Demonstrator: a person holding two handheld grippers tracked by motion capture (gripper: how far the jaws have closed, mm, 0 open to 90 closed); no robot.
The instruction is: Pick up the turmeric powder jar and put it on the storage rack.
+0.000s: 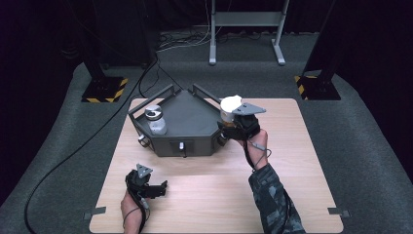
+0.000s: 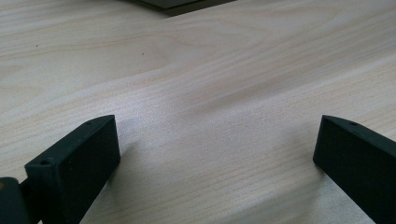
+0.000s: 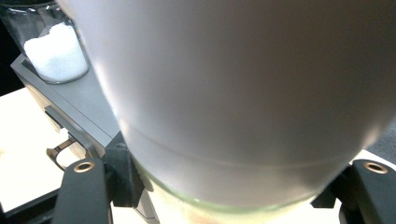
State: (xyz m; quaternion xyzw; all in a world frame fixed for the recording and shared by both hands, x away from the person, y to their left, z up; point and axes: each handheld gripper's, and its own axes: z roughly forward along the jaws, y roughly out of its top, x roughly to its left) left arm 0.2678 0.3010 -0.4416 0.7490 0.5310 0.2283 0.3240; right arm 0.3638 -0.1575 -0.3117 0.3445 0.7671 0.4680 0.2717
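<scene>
A white container (image 1: 229,106) with a pale lid is held at the right corner of a grey angular tray (image 1: 190,122); my right gripper (image 1: 234,121) is shut on it. In the right gripper view the container (image 3: 233,93) looms large between the two jaws of that gripper (image 3: 229,191). On the tray's left side stands a glass jar (image 1: 156,119) with white powder and a metal lid, the same jar (image 3: 56,51) at upper left in the right gripper view. Near the table's front left, my left gripper (image 1: 159,189) is open and holds nothing, its jaws (image 2: 217,140) wide apart just above bare wood.
The wooden table (image 1: 209,195) lies on grey carpet. The tray has raised rails at the back and knobs on its front face (image 1: 181,145). Behind the table stand a metal frame (image 1: 246,29) and two black posts with striped bases (image 1: 104,90). A cable (image 1: 73,151) runs across the floor.
</scene>
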